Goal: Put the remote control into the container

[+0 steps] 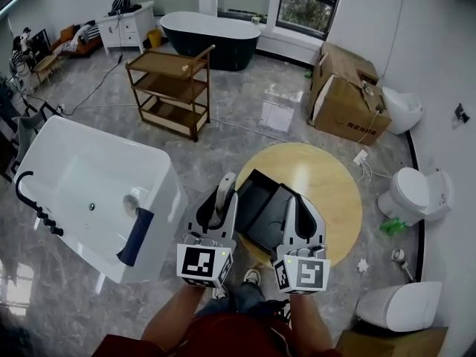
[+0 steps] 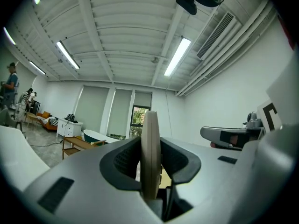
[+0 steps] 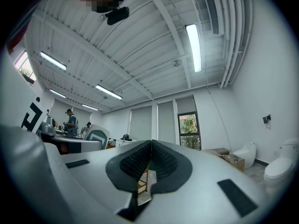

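Gripping the remote control (image 2: 150,153) edge-on, its long axis along the fingers, the left gripper (image 1: 221,203) hangs just left of the black container (image 1: 253,192). The right gripper (image 1: 298,208) is closed, empty, above the container's right side.

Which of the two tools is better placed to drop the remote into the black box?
Probably left. The left tool clamps the remote, close to the open black container; the right tool is shut and empty.

Beige, perhaps pale grey remote control (image 2: 150,153); black container (image 1: 260,199); light-wood table (image 1: 331,181); grey marbled floor (image 1: 245,117).
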`<state>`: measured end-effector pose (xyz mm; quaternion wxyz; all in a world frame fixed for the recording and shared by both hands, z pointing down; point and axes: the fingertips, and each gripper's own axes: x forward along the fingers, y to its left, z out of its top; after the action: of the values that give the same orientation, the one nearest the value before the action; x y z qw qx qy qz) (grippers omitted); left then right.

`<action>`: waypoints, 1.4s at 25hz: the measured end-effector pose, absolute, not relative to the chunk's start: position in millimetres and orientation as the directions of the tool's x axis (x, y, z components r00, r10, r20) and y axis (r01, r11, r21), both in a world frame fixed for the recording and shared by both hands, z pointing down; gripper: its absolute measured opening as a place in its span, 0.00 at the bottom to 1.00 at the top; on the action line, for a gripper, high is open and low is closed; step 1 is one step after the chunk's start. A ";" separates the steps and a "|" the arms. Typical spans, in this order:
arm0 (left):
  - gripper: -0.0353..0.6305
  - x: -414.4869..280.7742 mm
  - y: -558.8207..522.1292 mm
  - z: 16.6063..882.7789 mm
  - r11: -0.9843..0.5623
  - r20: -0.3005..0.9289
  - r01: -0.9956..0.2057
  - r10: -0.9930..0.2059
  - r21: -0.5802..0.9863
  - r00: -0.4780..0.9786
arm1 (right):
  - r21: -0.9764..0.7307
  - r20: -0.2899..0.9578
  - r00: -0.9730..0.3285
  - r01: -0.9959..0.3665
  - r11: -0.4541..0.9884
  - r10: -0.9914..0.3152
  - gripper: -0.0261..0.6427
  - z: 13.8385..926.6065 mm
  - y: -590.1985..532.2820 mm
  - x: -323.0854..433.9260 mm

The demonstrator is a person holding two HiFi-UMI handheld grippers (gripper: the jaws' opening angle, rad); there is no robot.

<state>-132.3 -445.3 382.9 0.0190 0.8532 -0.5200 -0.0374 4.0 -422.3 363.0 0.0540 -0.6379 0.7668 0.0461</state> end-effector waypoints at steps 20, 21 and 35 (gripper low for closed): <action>0.24 -42.4 -525.9 536.7 -0.485 0.352 -0.874 -0.813 0.030 0.463 | -0.057 -0.080 -0.179 -0.981 0.184 -0.981 0.07 400.7 -482.8 83.2; 0.24 -40.2 -528.3 548.2 -0.487 0.377 -0.873 -0.803 0.033 0.462 | -0.060 -0.075 -0.177 -0.981 0.182 -0.981 0.07 402.9 -484.4 84.7; 0.24 -22.8 -552.6 692.3 -0.501 0.670 -0.864 -0.622 0.059 0.406 | -0.054 -0.033 -0.180 -0.982 0.182 -0.983 0.07 422.1 -492.3 95.8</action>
<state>-22.8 -552.6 692.3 0.2032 0.8135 -0.4565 0.2976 95.8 -492.3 422.1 0.0297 -0.6395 0.7681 -0.0101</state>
